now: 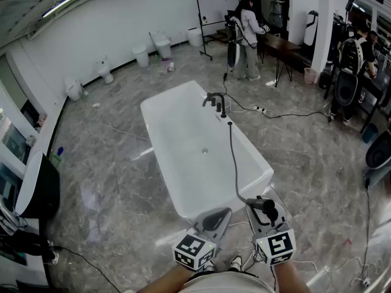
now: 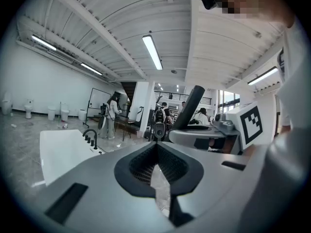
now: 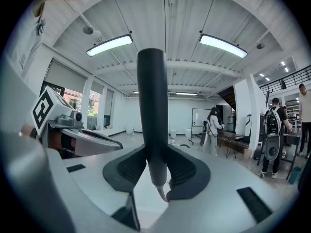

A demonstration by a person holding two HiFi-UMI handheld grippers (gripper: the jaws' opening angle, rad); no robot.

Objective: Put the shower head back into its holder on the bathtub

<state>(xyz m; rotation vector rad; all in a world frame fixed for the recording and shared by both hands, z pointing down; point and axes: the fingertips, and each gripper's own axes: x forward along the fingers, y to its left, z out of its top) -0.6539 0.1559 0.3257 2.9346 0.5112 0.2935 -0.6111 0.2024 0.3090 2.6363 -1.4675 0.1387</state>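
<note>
The black shower head (image 3: 152, 115) stands upright between the pads of my right gripper (image 3: 158, 171), which is shut on its handle. In the head view the shower head (image 1: 266, 206) is just off the near right corner of the white bathtub (image 1: 159, 112). Its dark hose (image 1: 233, 157) runs along the tub's right rim to the black faucet set (image 1: 214, 102) at the far end. My left gripper (image 1: 215, 217) is shut with nothing in it and hovers at the tub's near end, beside the right gripper (image 1: 259, 215). The left gripper view shows its closed jaws (image 2: 156, 171), the tub (image 2: 58, 152) and the faucet (image 2: 90, 136).
Cables (image 1: 275, 113) trail over the marble floor right of the tub. People stand by a whiteboard (image 1: 217, 5) and a table (image 1: 284, 44) at the back. Toilets and bins (image 1: 142, 55) line the far wall. A dark rounded unit (image 1: 40, 191) stands at the left.
</note>
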